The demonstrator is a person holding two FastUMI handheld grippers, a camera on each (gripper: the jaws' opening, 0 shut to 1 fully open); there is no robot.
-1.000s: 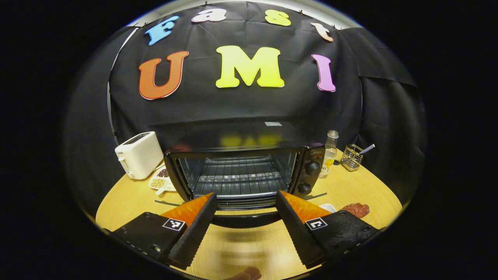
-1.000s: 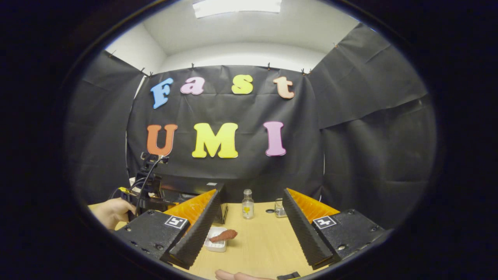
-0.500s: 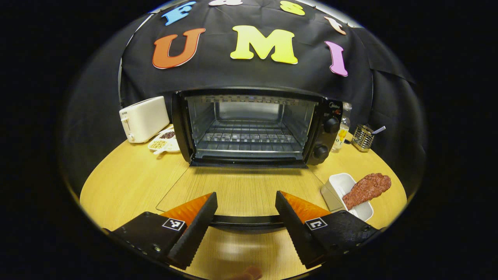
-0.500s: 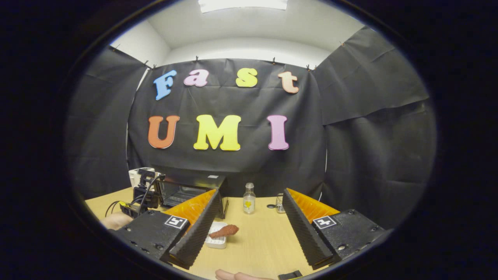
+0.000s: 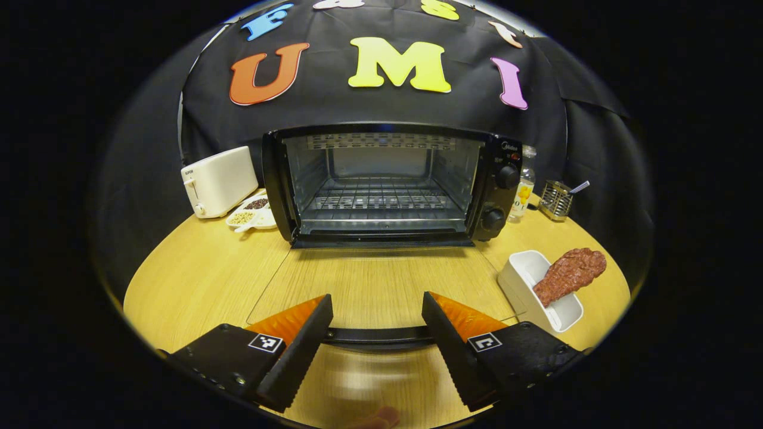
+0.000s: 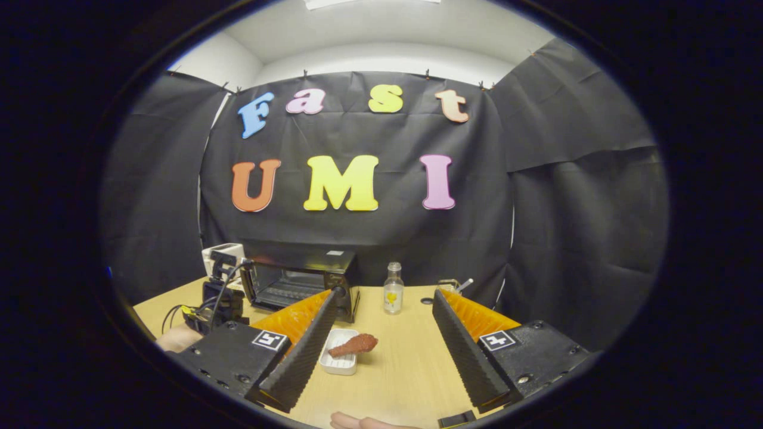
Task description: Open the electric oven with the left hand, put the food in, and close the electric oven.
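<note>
The black electric oven stands open at the back of the table, its wire rack bare. Its glass door lies flat towards me. The door's handle bar runs across between the fingers of my left gripper, which is open. A reddish-brown piece of meat rests on a white dish to the right of the door. In the right gripper view the meat and dish lie just beyond my right gripper, which is open and holds nothing. The oven is at the left there.
A white toaster and a snack dish stand left of the oven. A small bottle and a wire holder stand to its right. A hand holds the left gripper low at the left of the right gripper view.
The oven door has swung from partly open down to flat, with the left gripper following its handle down and back. The right gripper has tipped down a little towards the table.
</note>
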